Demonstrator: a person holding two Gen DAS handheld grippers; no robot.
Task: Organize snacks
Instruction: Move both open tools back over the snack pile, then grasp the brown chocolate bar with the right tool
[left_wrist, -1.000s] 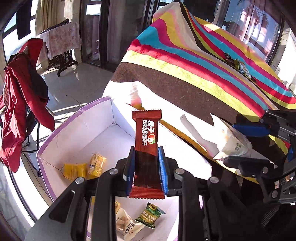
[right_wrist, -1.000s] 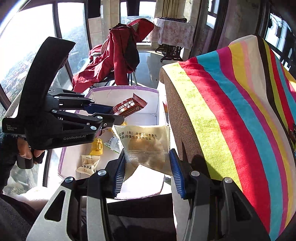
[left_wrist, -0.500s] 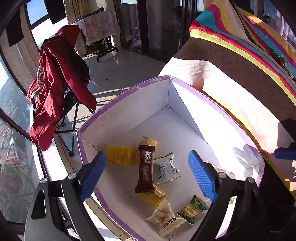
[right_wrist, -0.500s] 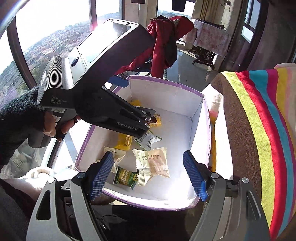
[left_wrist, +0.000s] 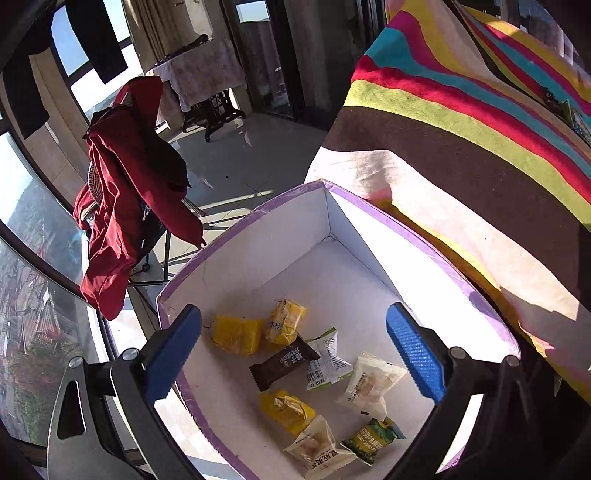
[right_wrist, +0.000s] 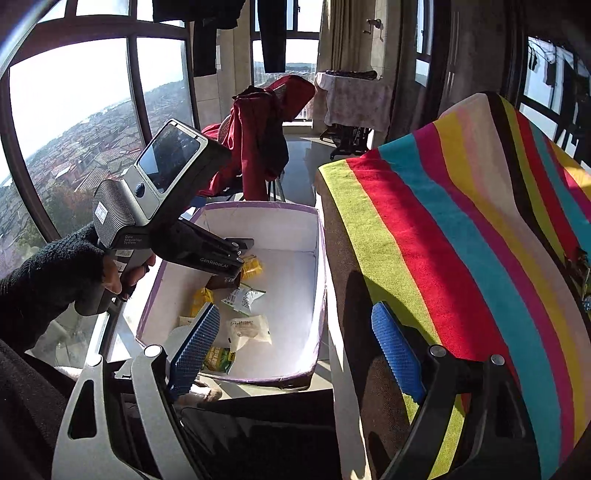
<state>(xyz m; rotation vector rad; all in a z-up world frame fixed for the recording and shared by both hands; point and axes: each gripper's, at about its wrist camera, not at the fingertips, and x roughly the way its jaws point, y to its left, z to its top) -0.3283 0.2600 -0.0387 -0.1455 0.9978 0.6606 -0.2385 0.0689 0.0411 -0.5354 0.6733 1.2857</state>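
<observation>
Left gripper (left_wrist: 295, 354) and right gripper (right_wrist: 299, 350) gape wide — empty; snacks (left_wrist: 284, 360) lie in box (left_wrist: 369, 206).

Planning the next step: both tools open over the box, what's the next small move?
Probably swing the right tool toward the striped cloth for another snack. Both tools are open and empty; the left tool hangs over the box, where the brown bar already lies.
</observation>
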